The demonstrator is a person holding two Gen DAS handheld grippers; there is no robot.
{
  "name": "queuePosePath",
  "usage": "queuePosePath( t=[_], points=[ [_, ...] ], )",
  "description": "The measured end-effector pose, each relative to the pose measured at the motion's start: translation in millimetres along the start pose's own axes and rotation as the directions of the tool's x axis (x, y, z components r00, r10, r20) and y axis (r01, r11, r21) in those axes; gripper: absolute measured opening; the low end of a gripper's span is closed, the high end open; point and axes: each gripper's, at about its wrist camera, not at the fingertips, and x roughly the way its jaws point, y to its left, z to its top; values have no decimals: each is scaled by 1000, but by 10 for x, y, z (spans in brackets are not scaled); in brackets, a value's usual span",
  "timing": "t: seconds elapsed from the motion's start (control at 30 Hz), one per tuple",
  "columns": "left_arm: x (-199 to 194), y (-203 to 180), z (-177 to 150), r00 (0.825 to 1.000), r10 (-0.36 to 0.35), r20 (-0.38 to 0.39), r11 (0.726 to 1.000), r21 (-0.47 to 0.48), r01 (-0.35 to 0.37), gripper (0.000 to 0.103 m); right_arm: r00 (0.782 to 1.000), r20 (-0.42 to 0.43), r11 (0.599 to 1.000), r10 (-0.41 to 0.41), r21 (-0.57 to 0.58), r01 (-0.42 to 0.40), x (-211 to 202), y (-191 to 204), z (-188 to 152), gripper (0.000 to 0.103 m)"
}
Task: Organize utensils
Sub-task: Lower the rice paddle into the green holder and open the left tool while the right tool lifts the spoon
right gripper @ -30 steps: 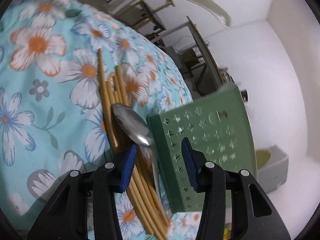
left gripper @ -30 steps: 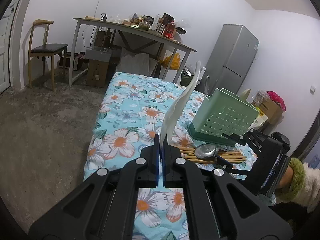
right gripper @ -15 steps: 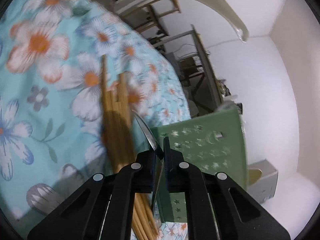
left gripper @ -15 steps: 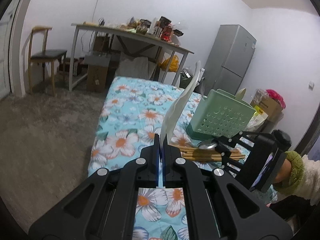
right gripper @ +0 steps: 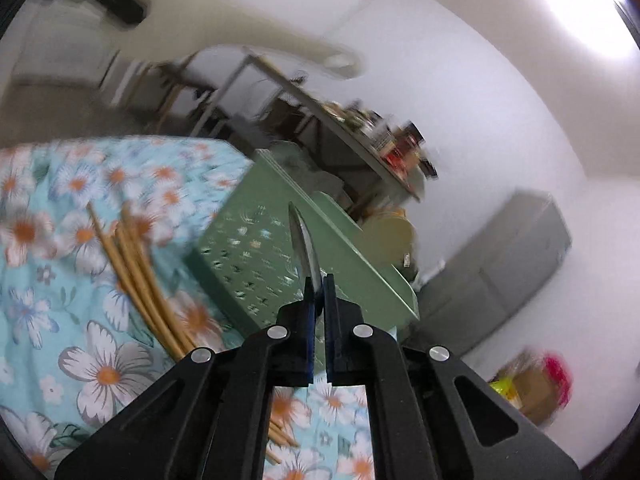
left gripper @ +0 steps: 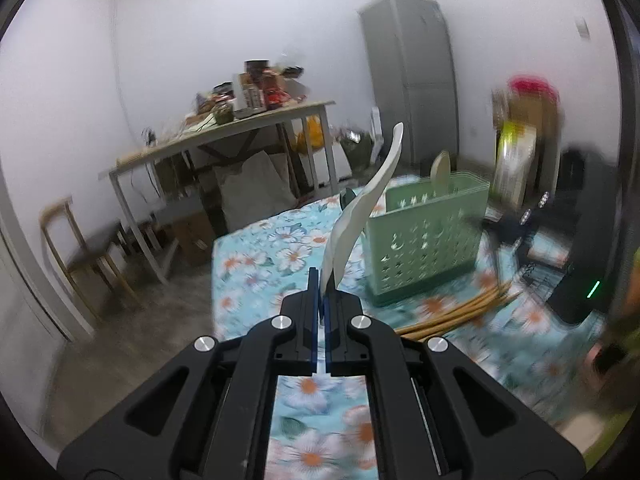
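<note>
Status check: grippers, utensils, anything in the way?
Left hand-held gripper shut on white spoon. Right shut on metal spoon. Chopsticks beside caddy. Nothing blocking.

Your left gripper (left gripper: 320,304) is clamped tight on a white spoon (left gripper: 362,208), jaws pressed together, pointing forward and slightly down. Your right gripper (right gripper: 319,300) is likewise closed, pinching a metal spoon (right gripper: 304,246) edge-on between its blue pads (right gripper: 308,320), with the wrist rolled sideways.

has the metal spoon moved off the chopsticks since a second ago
Yes. The right gripper is shut on the metal spoon, lifted off the chopsticks and standing before the green basket.
</note>
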Motion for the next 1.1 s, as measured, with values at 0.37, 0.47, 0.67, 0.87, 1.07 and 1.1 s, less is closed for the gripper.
queuePosePath(
  t=[0.37, 0.47, 0.67, 0.87, 1.07, 1.1],
  points=[
    [410, -195, 573, 968, 125, -217, 911, 412, -26, 1, 998, 39, 955, 44, 291, -53, -20, -536, -246, 4],
    [481, -208, 693, 950, 158, -267, 880, 474, -13, 1, 997, 57, 941, 59, 330, -75, -29, -605, -272, 4],
    [635, -340, 937, 909, 217, -356, 773, 631, 62, 1, 992, 87, 928, 90, 354, -115, 27, -599, -309, 4],
    [885, -384, 1137, 844, 281, -457, 697, 702, 148, 1, 989, 103, 914, 107, 382, -138, 22, -623, -365, 4],
    [1123, -546, 1273, 806, 353, -475, 577, 789, 212, 2, 986, 109, 905, 127, 395, -160, 57, -605, -407, 4],
    [1154, -558, 1295, 804, 360, -474, 574, 792, 210, 2, 985, 110, 903, 129, 398, -163, 58, -604, -412, 4]
  ],
)
